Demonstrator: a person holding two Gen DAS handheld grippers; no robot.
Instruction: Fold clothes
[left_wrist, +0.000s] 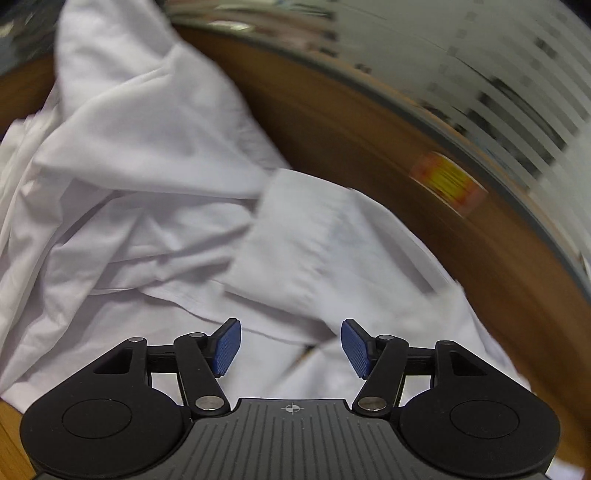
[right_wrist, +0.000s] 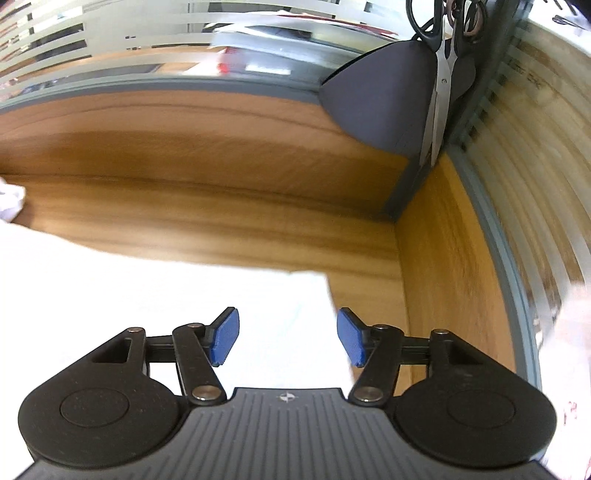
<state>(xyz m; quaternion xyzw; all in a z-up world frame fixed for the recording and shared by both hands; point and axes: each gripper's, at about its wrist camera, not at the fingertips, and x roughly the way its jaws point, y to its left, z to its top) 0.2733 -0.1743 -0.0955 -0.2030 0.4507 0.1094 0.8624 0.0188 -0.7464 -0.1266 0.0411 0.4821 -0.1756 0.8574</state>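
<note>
Two grippers: both hang over a wooden table (right_wrist: 207, 206), pointing steeply down.
Left gripper (left_wrist: 291, 345): jaws apart, nothing between the blue pads (left_wrist: 227, 347); white cloth lies below them.
Right gripper (right_wrist: 288, 339): jaws apart, empty, over the cloth's corner.
Shirt (left_wrist: 147, 206): white, crumpled on the table in the left view, a cuffed sleeve (left_wrist: 310, 243) lying across it; in the right view a flat, overexposed part (right_wrist: 166, 295) with a straight edge.
Scissors (right_wrist: 441, 85): hanging at the table's far corner, before a grey panel (right_wrist: 376, 103).
Blur: left view is smeared.
</note>
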